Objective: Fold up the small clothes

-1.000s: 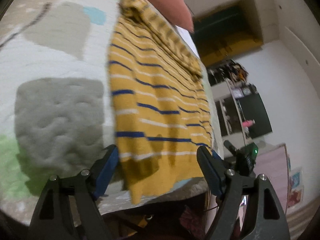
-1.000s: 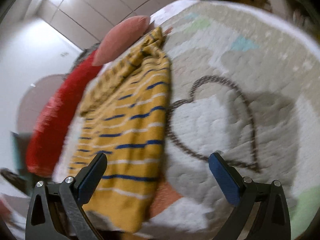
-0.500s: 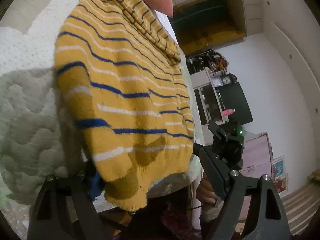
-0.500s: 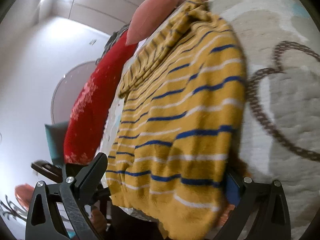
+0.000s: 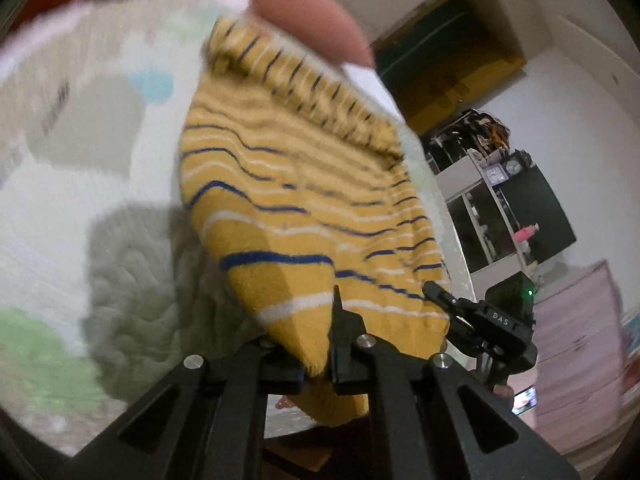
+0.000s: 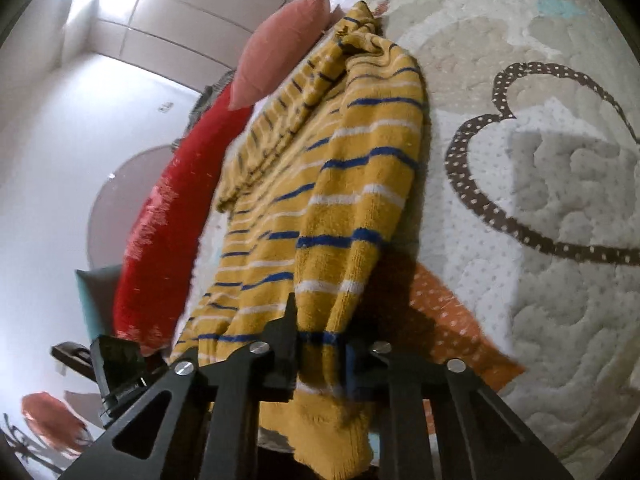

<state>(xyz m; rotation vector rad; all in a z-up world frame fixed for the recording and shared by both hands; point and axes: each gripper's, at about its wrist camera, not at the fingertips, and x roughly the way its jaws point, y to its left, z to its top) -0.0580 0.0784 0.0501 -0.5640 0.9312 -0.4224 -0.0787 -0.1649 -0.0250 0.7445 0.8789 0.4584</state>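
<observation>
With both pinching the hem, the left gripper (image 5: 320, 360) and right gripper (image 6: 320, 356) lift the sweater's (image 6: 320, 200) near edge off the quilt (image 6: 560, 240); its far end lies by the pillow (image 6: 276, 48). Thick knit may slip free, or drag and bunch mid-fold.

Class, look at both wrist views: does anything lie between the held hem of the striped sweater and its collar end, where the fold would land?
Nothing visible does. Both tongs, left and right, grip the sweater; only its own fabric lies ahead.
</observation>
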